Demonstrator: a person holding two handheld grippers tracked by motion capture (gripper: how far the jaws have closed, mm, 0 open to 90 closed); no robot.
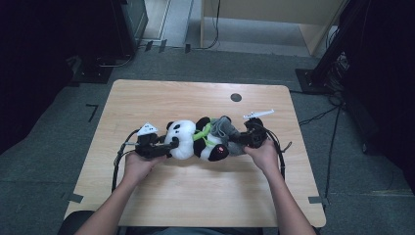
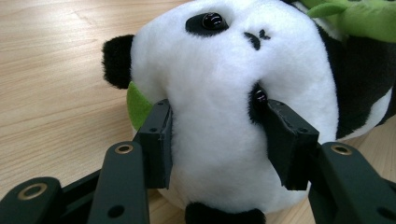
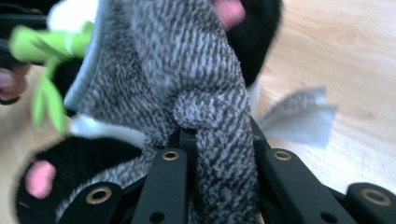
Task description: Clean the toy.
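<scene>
A black and white panda plush [image 1: 188, 139] lies on its side in the middle of the table, head to the left, with green leaves [image 1: 203, 132] at its neck. My left gripper [image 1: 166, 147] is shut on the panda's head [image 2: 224, 93], its pads pressing into both sides of the face. A grey knitted garment [image 1: 226, 131] covers the panda's lower body. My right gripper [image 1: 240, 139] is shut on a fold of this grey garment [image 3: 187, 60], its jaws [image 3: 219, 135] pinched tight on the fabric. Pink-soled black paws [image 3: 39, 179] show beside it.
The wooden table [image 1: 195, 191] has a small round hole [image 1: 236, 97] at its back right. A white fabric label [image 3: 299, 114] sticks out from the plush. Cables trail from both grippers over the table. Dark equipment stands on the floor beyond.
</scene>
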